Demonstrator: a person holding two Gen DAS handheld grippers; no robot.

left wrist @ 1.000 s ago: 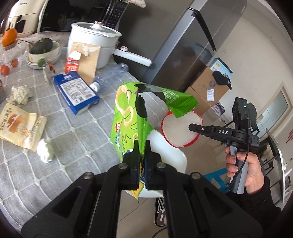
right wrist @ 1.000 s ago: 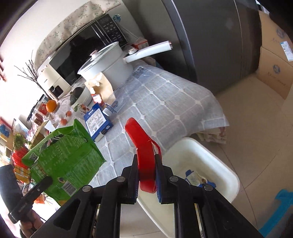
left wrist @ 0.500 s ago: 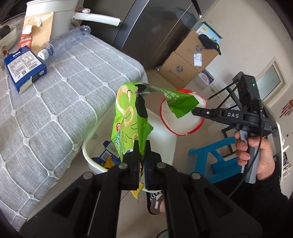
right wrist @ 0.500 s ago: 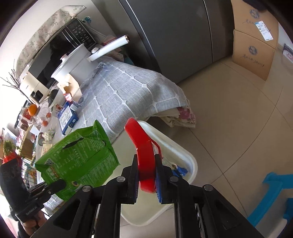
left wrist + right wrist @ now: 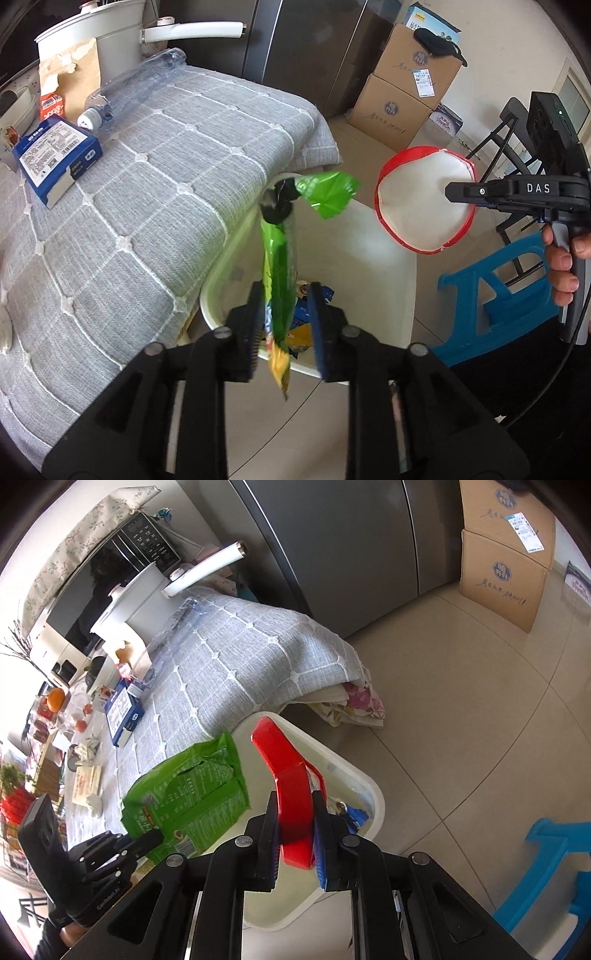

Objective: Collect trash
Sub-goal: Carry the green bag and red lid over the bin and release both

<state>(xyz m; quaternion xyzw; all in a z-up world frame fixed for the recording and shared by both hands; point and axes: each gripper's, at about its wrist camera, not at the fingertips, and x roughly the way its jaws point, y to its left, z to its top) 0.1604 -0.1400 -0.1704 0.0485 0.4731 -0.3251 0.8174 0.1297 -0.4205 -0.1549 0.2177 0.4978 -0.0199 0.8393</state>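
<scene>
Your left gripper [image 5: 284, 325] stood apart, freeing the green bag [image 5: 279, 280] above the bin [image 5: 388, 266]; your right gripper [image 5: 295, 834] clamped the red-rimmed bowl [image 5: 288, 775] there.

Beige tiled floor [image 5: 461, 709], daylit. A tall grey fridge [image 5: 332, 546] stands behind a table under a grey quilted cloth [image 5: 147, 192]. Two stacked cardboard boxes [image 5: 410, 88] sit near a pale wall [image 5: 517, 48]; a blue stool [image 5: 491, 291] stands on the floor.

Green bag [image 5: 279, 266], red-rimmed lid [image 5: 424, 201]

Bin [image 5: 373, 236] contents mostly hidden
</scene>
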